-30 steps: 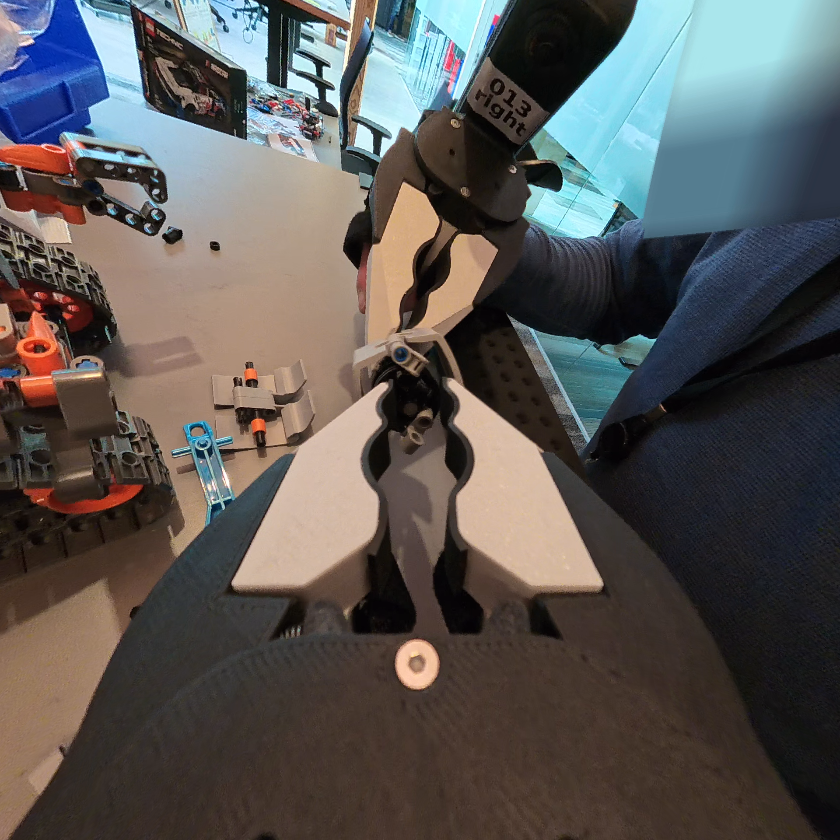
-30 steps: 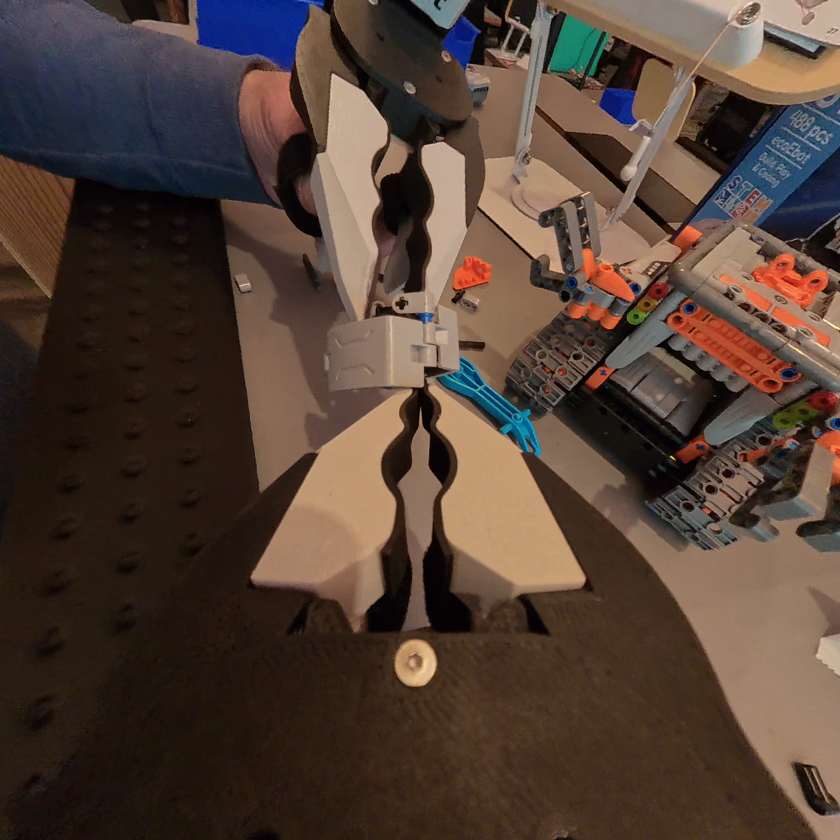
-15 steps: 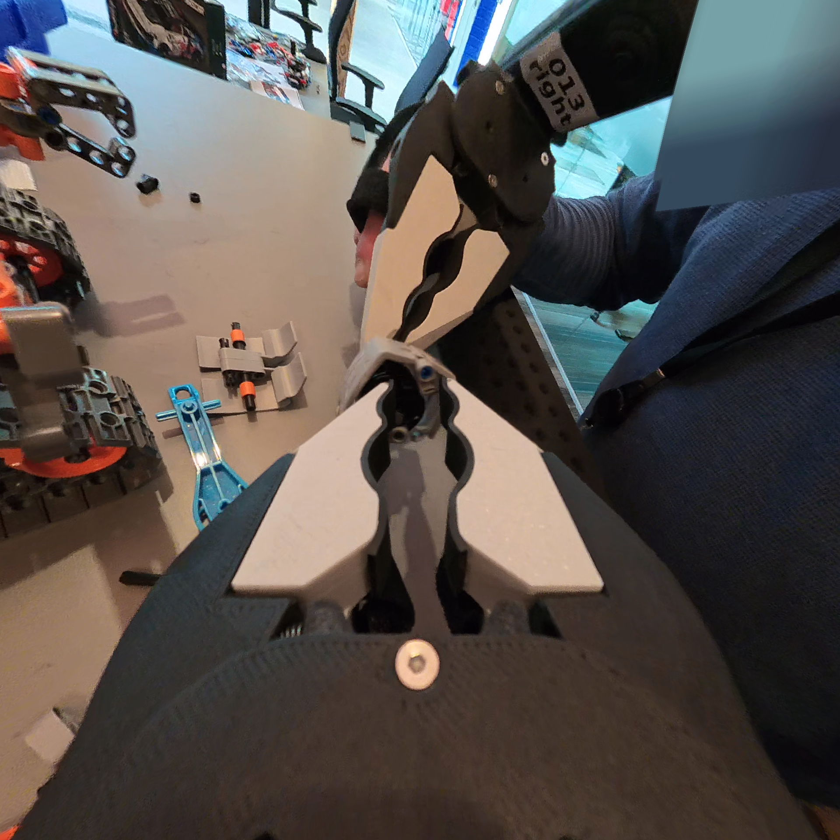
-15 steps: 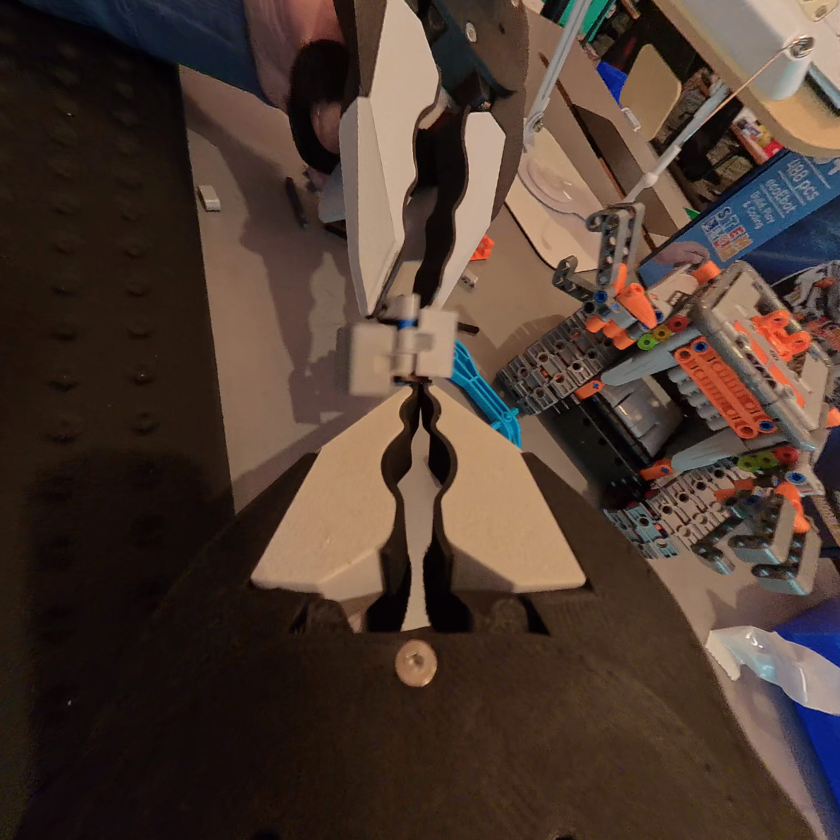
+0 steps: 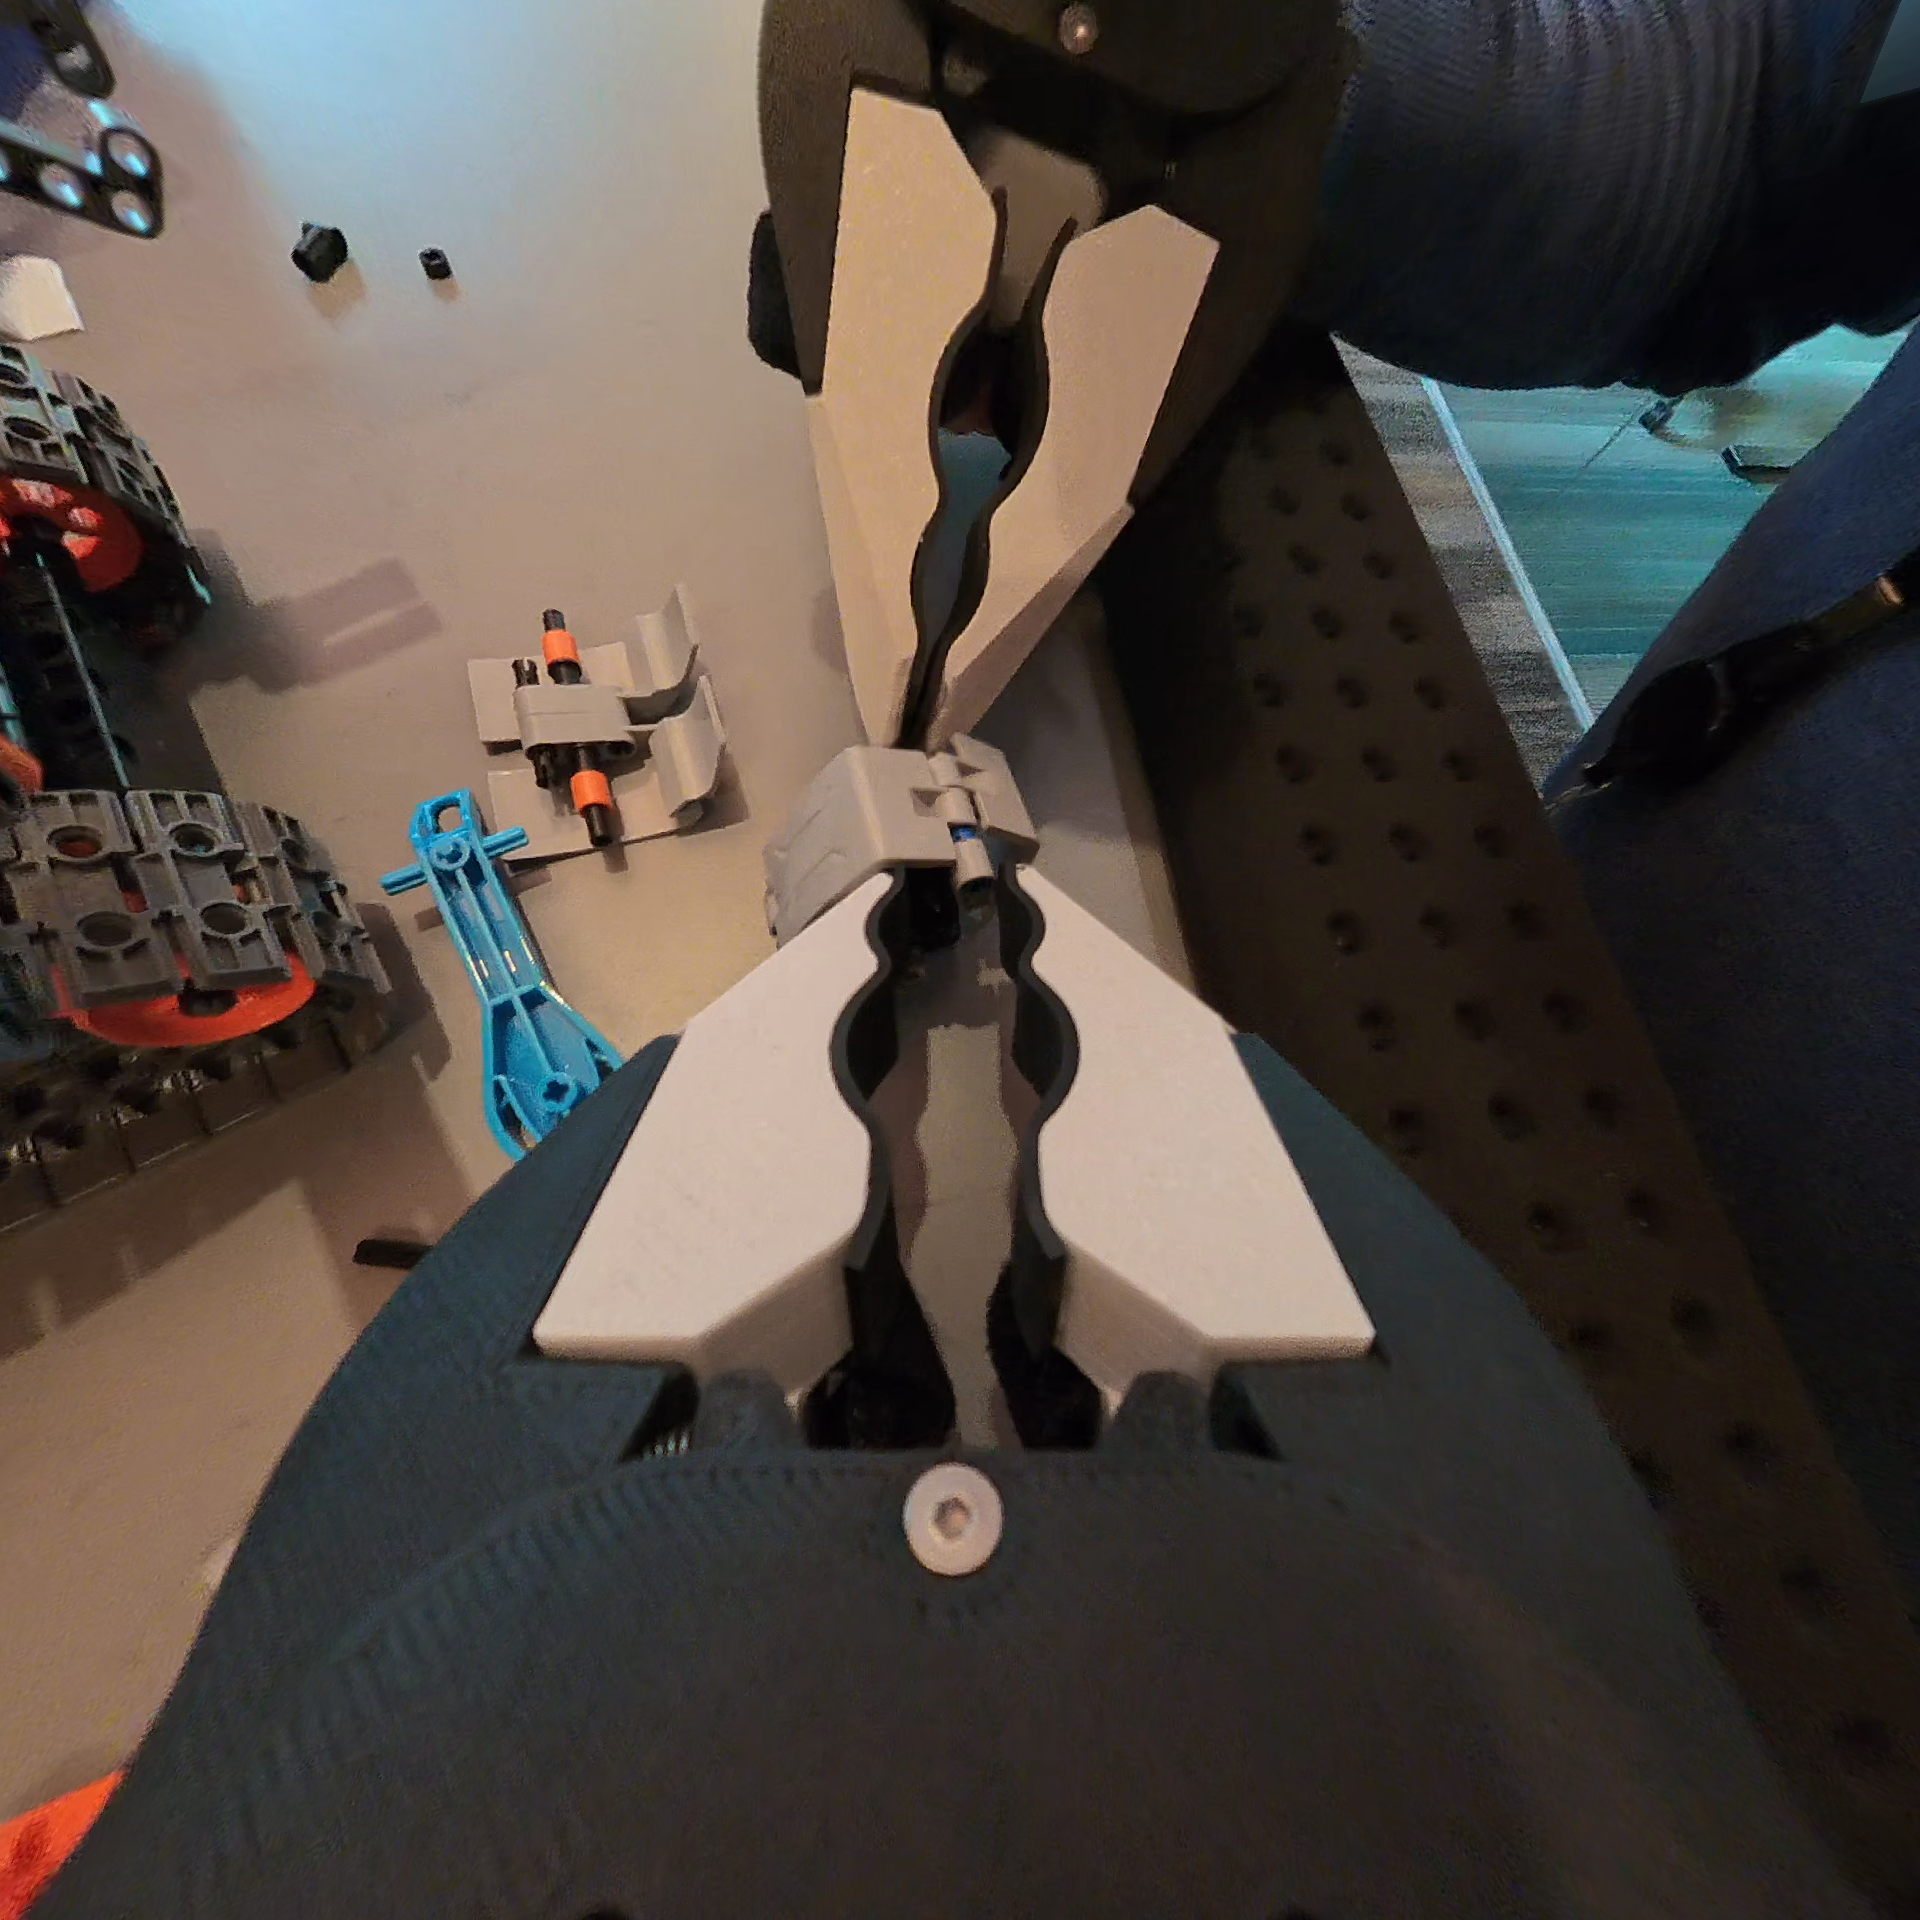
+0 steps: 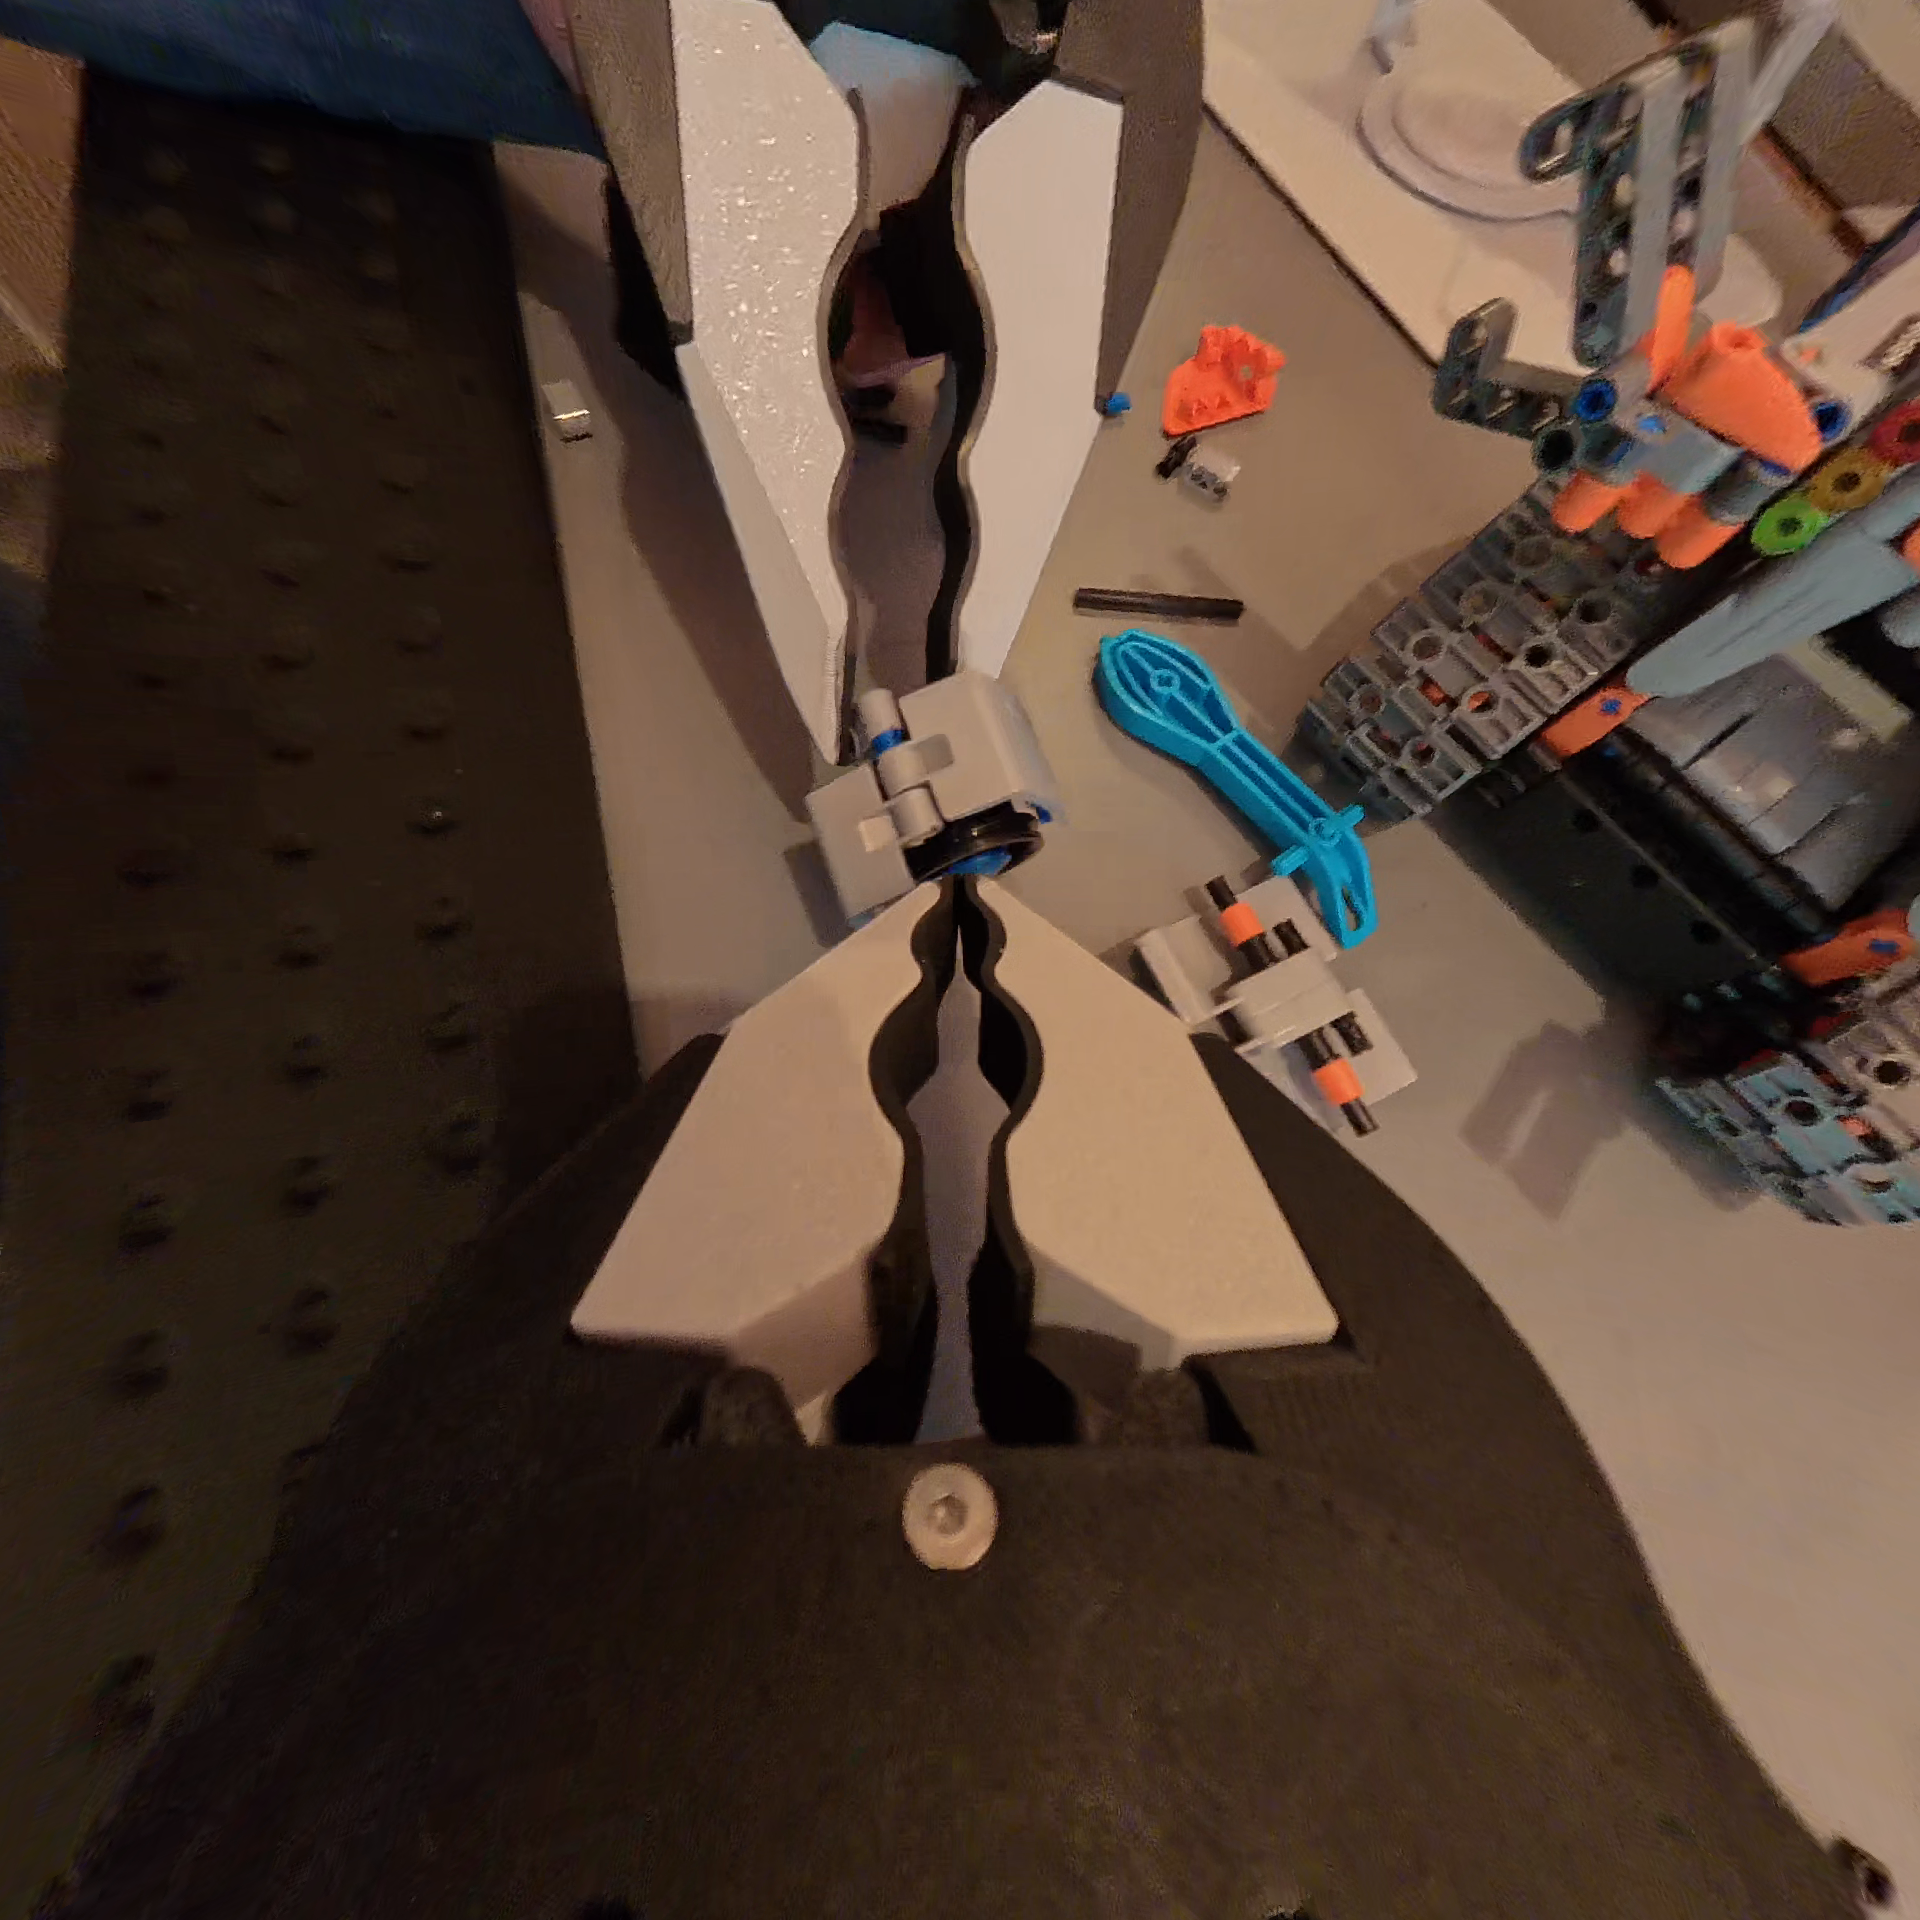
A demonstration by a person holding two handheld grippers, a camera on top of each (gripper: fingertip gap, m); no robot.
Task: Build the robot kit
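A small grey brick assembly (image 5: pixel 857 821) with a blue pin hangs above the table between my two grippers. In the left wrist view my left gripper (image 5: pixel 948 888) is shut on its near side, with a short grey pin and a dark part between the tips. My right gripper (image 5: pixel 925 732) comes down from above and pinches its top edge. In the right wrist view the assembly (image 6: pixel 935 769) shows a black ring with a blue pin at its lower edge. My right gripper (image 6: pixel 958 896) is shut on that ring. My left gripper (image 6: pixel 906 681) grips the far side.
A blue lever tool (image 5: pixel 499 987) (image 6: pixel 1236 769) and a grey sub-assembly with orange bushes (image 5: pixel 603 727) (image 6: pixel 1278 997) lie on the grey table. A tracked grey, black and orange model (image 5: pixel 135 935) (image 6: pixel 1662 727) stands beside them. A black dotted mat (image 5: pixel 1403 831) (image 6: pixel 260 727) borders the table. A sleeve (image 5: pixel 1610 177) is above. The grippers are tip to tip, or close to it.
Both views have swung down toward the table and closed in on each other. The grey assembly has turned between the grippers, so its black ring now faces the right gripper.
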